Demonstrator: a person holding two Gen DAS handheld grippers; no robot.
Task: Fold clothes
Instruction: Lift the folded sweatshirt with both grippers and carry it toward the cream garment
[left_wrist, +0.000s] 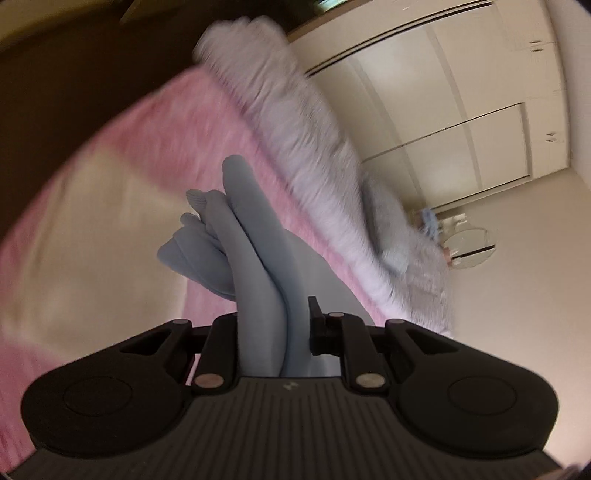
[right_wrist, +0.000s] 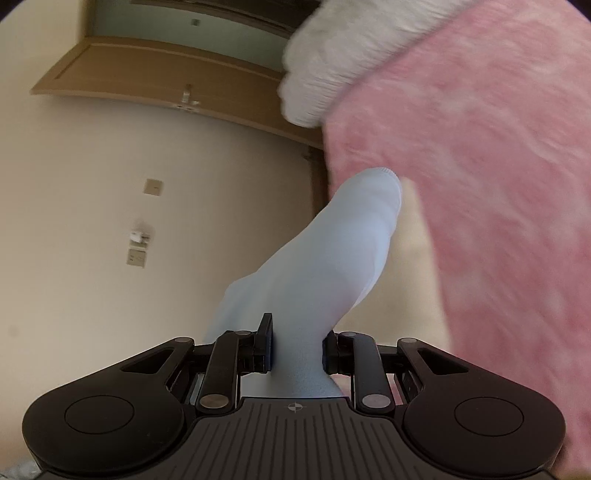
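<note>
Pale blue fabric is pinched in both tools: the left tool grips a bunched, rolled length of the garment, its folds standing up in soft tubes, and the right tool clamps a smooth, rounded end of it. The garment hangs above a pink and cream blanket, blurred. A grey fluffy throw lies along the blanket's far edge.

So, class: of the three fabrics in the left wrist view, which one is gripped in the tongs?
The pale blue garment; the pink blanket and the fluffy grey throw lie beyond it, ungripped.
</note>
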